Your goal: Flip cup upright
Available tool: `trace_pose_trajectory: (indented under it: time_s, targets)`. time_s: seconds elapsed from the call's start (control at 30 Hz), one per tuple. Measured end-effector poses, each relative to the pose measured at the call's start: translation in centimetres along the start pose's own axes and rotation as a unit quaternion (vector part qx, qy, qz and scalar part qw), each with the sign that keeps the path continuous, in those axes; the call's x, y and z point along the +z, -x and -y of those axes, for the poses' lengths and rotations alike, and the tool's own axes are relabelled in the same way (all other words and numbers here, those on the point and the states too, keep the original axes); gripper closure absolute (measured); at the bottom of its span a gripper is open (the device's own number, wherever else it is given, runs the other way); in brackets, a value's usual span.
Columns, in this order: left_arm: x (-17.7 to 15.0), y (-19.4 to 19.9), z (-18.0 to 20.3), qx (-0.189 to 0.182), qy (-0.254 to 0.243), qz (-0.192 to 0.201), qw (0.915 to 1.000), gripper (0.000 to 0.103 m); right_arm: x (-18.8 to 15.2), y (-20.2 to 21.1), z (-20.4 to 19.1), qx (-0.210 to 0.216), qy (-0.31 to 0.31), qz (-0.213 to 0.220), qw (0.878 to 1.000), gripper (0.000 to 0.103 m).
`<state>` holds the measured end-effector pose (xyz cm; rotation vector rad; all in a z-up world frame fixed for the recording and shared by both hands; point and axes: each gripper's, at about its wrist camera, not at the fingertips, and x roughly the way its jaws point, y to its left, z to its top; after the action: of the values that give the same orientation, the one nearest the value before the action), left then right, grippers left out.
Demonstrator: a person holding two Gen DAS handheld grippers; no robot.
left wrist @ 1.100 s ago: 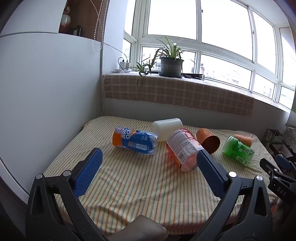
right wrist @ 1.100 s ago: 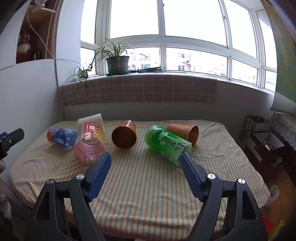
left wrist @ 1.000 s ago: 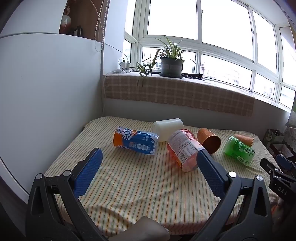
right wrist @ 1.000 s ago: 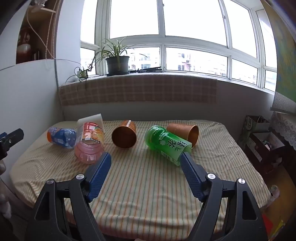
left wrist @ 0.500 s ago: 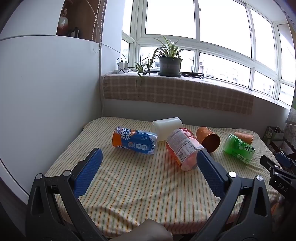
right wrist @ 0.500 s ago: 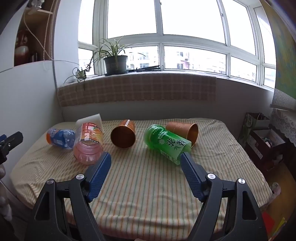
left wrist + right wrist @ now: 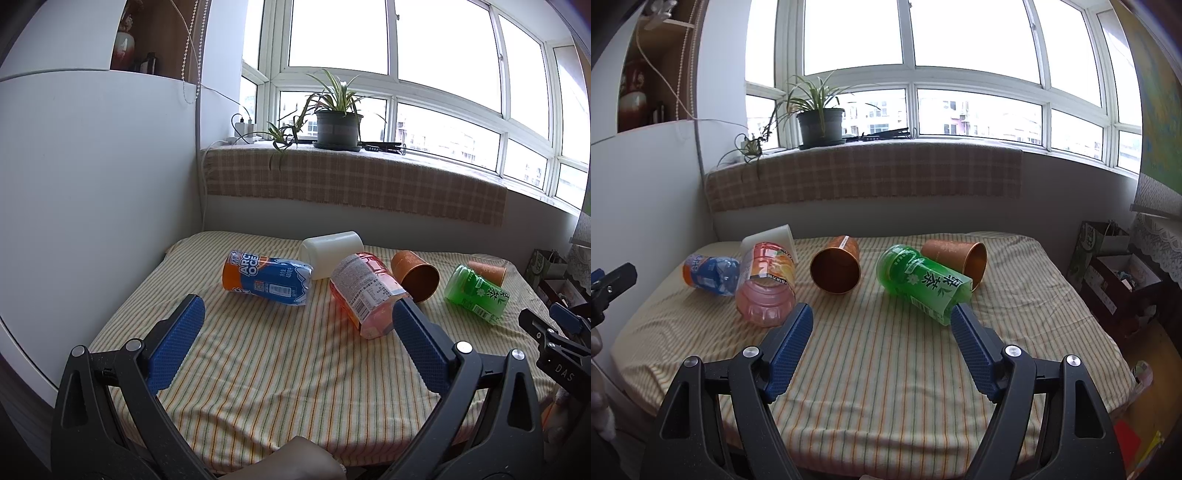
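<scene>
Several cups lie on their sides on a striped bed [image 7: 280, 369]: a blue-and-orange cup [image 7: 266, 277], a white cup [image 7: 331, 251], a pink cup [image 7: 365, 293], a copper cup [image 7: 415, 275], a green cup [image 7: 476, 293] and a second copper cup [image 7: 487, 269]. In the right wrist view they show as blue [image 7: 711, 273], pink [image 7: 767, 282], copper [image 7: 836, 269], green [image 7: 923, 282] and copper [image 7: 956, 258]. My left gripper [image 7: 295, 317] is open and empty, short of the blue and pink cups. My right gripper [image 7: 882, 321] is open and empty, short of the green cup.
A white wall panel [image 7: 92, 203] runs along the bed's left side. A windowsill with a checked cloth [image 7: 351, 188] and a potted plant [image 7: 338, 125] is behind the bed. Boxes and a dark cabinet [image 7: 1115, 269] stand to the right of the bed.
Both views shifted only slightly. The cups have not moved and both grippers stay open.
</scene>
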<state>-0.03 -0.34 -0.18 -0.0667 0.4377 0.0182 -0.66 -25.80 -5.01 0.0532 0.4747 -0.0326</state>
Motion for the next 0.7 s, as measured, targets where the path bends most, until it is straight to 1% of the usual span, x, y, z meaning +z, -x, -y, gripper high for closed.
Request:
trace_pose_trajectory:
  time_s: [0.7]
  targets:
    - [-0.43, -0.14, 0.52, 0.001, -0.004, -0.003, 1.0, 0.0, -0.21, -0.23, 0.11, 0.001, -0.004, -0.007, 1.0, 0.026]
